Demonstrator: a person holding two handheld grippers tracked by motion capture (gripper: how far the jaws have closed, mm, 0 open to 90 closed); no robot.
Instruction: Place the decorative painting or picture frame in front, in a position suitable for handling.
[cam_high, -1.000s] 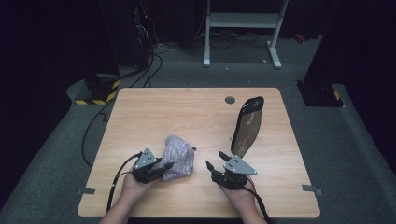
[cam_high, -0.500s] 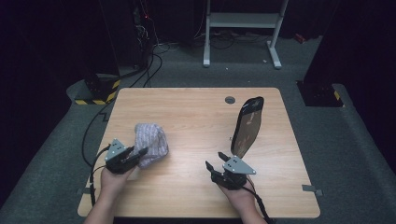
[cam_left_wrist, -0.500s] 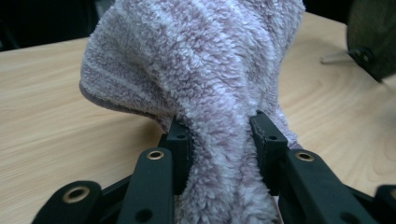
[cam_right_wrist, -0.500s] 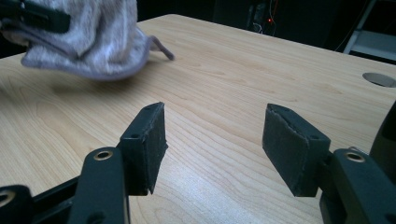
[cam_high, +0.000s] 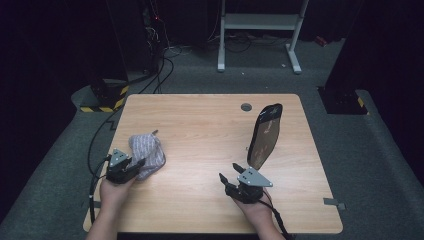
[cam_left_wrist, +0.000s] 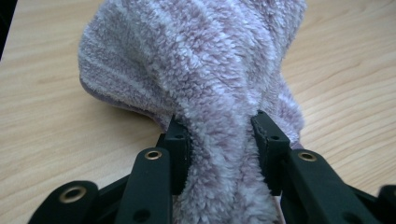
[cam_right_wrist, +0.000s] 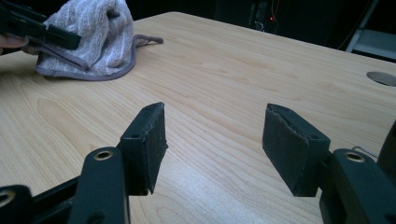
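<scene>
Dark floor and cables surround your wooden desk (cam_high: 200, 125), where the fluffy lilac towel (cam_high: 147, 152) lies bunched near the left edge, well apart from the upright black oval mirror (cam_high: 265, 135) on the right side. Your left gripper (cam_left_wrist: 219, 140) has a fold of that towel pinched between its jaws, the pads pressing into the pile, while your right gripper (cam_right_wrist: 215, 140) rests low over bare wood near the mirror's foot with its jaws spread wide
</scene>
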